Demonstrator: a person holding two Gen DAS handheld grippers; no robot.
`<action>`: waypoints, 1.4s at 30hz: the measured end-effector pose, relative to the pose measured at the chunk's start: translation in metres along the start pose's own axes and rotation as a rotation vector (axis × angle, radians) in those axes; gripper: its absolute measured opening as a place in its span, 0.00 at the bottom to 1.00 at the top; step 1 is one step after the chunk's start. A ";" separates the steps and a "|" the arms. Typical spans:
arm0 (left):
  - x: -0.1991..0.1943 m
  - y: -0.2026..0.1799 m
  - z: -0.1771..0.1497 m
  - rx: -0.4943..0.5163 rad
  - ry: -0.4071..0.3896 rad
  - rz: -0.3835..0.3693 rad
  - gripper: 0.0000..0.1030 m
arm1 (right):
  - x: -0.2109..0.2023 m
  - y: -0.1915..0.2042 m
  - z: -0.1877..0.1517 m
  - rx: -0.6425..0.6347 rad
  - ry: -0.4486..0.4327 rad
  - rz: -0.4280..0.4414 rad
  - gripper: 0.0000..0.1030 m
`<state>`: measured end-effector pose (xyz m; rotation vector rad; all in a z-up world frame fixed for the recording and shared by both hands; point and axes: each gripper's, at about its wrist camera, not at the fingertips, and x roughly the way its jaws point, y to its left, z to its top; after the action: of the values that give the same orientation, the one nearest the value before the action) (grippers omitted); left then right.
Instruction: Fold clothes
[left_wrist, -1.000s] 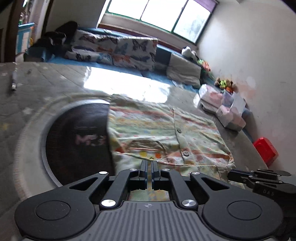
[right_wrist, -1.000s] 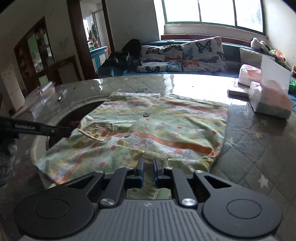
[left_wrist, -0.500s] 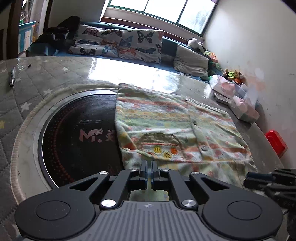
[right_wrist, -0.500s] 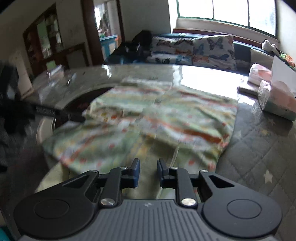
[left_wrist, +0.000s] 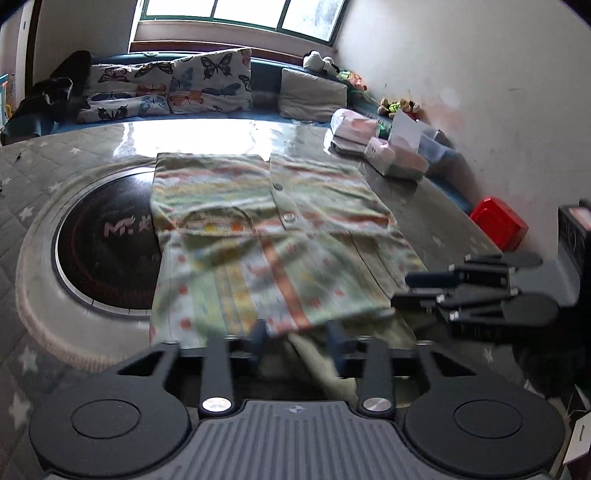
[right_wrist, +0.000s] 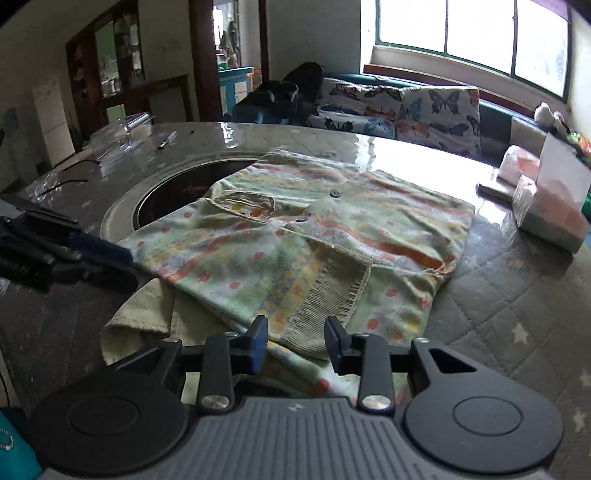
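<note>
A pale green patterned shirt (left_wrist: 266, 221) with buttons and a chest pocket lies on the round table, its near part folded over onto itself; it also shows in the right wrist view (right_wrist: 314, 236). My left gripper (left_wrist: 295, 339) is open at the shirt's near edge, holding nothing. My right gripper (right_wrist: 295, 341) is open just before the shirt's ribbed cuff (right_wrist: 332, 295). The right gripper shows from the side in the left wrist view (left_wrist: 472, 288), and the left gripper in the right wrist view (right_wrist: 66, 254).
The table (left_wrist: 424, 206) has a dark round inset (left_wrist: 107, 236) under the shirt's left side. Tissue packs (left_wrist: 391, 155) sit at the far right, and a red box (left_wrist: 498, 221) by the wall. A clear container (right_wrist: 118, 133) and pen (right_wrist: 166, 140) lie far left. A cushioned bench (left_wrist: 166, 88) stands behind.
Both grippers opened and let go of the shirt's edge, then drew back. The near part of the shirt now lies folded over the rest.
</note>
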<state>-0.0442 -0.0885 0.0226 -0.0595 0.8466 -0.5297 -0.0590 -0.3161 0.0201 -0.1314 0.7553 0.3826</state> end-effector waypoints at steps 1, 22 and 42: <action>-0.001 -0.002 -0.003 -0.006 0.011 0.001 0.46 | -0.004 0.000 -0.001 -0.012 -0.002 -0.008 0.38; 0.000 -0.009 0.017 -0.134 0.047 -0.139 0.10 | -0.019 0.028 -0.034 -0.316 0.013 -0.037 0.69; -0.016 0.032 0.041 -0.083 -0.075 -0.111 0.49 | 0.021 0.000 0.029 0.056 -0.057 0.158 0.19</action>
<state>-0.0099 -0.0597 0.0532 -0.2022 0.7944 -0.5929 -0.0264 -0.3024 0.0272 -0.0083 0.7217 0.5125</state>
